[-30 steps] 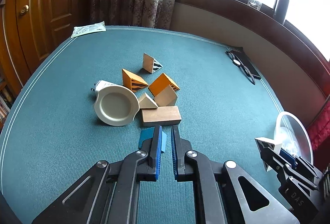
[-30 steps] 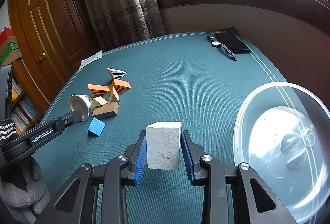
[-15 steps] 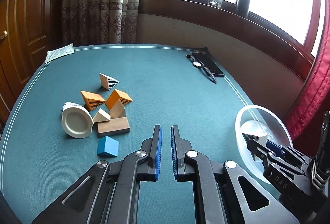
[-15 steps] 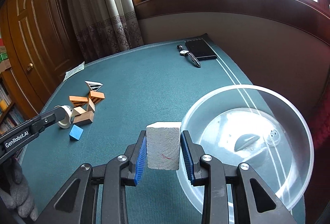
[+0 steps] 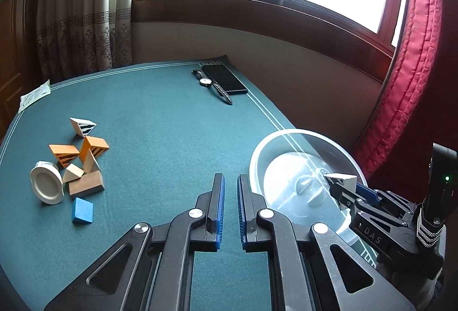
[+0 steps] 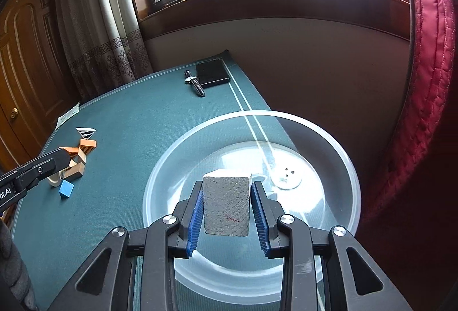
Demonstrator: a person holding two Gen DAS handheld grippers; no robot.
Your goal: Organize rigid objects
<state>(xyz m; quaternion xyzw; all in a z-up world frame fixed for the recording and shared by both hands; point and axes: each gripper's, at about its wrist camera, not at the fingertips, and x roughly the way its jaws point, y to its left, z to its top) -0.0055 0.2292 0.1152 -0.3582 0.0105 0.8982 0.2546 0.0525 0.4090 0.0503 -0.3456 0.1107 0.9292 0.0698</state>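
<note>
My right gripper (image 6: 226,196) is shut on a pale wooden block (image 6: 226,203) and holds it over the clear round plastic bowl (image 6: 329,145). The left wrist view shows that gripper (image 5: 340,188) with the block (image 5: 342,178) above the bowl (image 5: 259,156). My left gripper (image 5: 230,190) is empty, its jaws nearly closed with a narrow gap, above the green table left of the bowl. A pile of wooden blocks (image 5: 86,165), a blue cube (image 5: 82,210) and a white round dish (image 5: 45,188) lie at the table's left.
A black phone (image 5: 224,79) and a wristwatch (image 5: 211,86) lie at the far table edge. A paper slip (image 5: 34,95) lies at the far left corner. A red curtain (image 5: 406,82) hangs right of the bowl. The table's right edge runs under the bowl.
My right gripper has carried the pale block rightwards from beside the bowl to over it. My left gripper has swung right and away from the block pile.
</note>
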